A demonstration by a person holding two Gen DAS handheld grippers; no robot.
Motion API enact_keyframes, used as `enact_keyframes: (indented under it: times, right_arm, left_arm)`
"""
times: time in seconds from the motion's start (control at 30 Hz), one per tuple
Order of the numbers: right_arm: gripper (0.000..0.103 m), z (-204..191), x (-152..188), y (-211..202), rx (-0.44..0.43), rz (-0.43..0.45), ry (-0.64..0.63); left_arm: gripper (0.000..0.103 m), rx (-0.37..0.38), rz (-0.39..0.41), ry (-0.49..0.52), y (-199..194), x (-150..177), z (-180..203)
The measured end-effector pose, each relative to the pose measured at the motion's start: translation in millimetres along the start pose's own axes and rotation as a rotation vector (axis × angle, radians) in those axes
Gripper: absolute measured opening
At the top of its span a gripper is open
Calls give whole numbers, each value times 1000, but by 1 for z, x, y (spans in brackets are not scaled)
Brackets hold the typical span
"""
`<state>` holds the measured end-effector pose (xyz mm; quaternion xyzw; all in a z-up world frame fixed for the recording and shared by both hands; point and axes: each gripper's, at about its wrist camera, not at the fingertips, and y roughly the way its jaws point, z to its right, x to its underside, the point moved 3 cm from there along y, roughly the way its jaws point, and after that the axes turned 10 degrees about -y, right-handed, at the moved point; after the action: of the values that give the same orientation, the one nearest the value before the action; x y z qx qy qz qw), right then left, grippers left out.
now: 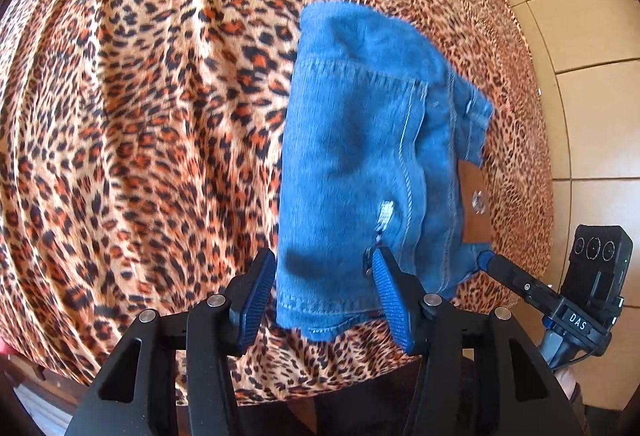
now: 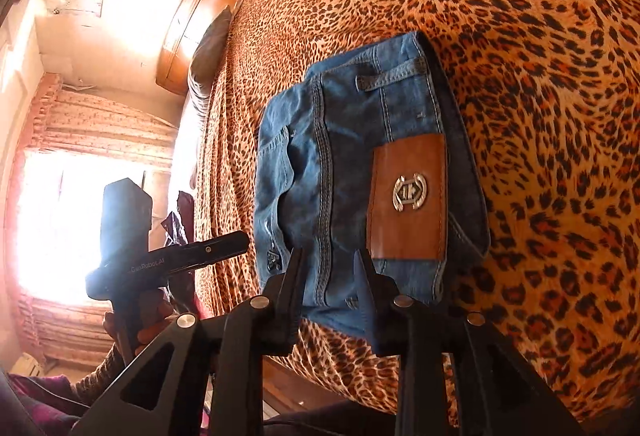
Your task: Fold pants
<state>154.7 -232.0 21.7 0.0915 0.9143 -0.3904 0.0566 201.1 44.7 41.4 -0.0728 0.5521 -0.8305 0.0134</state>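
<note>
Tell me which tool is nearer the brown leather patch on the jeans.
Right. The right tool sits at the jeans' near edge, just beside the leather patch. The left tool is open at the opposite end of that edge, further from it.

"DAS" is read in white letters on a small label [image 1: 577,321] on the right gripper's handle mount. "GenRobot.AI" (faint, backlit) is printed along the left gripper's black bar [image 2: 152,267]. A metal monogram emblem [image 2: 409,192] is fixed to the jeans' brown leather patch [image 2: 408,232]; its letters cannot be made out.
</note>
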Motion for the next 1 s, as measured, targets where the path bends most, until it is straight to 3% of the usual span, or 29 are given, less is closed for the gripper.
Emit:
enact_keyframes:
  times: [0.13,0.17,0.2,0.3,0.47,0.63,0.73,0.8,0.83,0.9,1.0]
  right_arm:
    - [22,36,28,15,31,-5,129]
    - [19,42,33,17,30,2,136]
    - [9,43,36,17,47,13,117]
    - [7,42,35,18,52,10,120]
    - [26,19,22,3,17,44,127]
    - [35,-9,-6,11,-76,83,87]
    - [36,-12,-18,36,-58,51,60]
    - [34,-5,-16,59,29,-11,18]
    - [28,-1,-14,66,42,-29,10]
    - [27,0,-16,62,22,-29,39]
    - [31,-5,-27,44,-14,0,32]
  left_arm:
    - [58,-9,-11,-42,32,10,-11]
    - [59,-4,-3,-37,34,9,-9]
    - [59,-10,2,-20,34,9,-7]
    - [59,-11,-5,4,30,12,-2]
    - [55,19,-26,14,6,22,-14]
    - [59,-65,-27,53,19,22,-12]
    - [62,-54,-40,21,26,16,-14]
    - [63,-62,-44,41,29,14,-14]
    - [63,-71,-52,52,27,15,-13]
    - [56,-50,-93,77,20,18,-8]
    - [55,7,-47,105,-11,12,3]
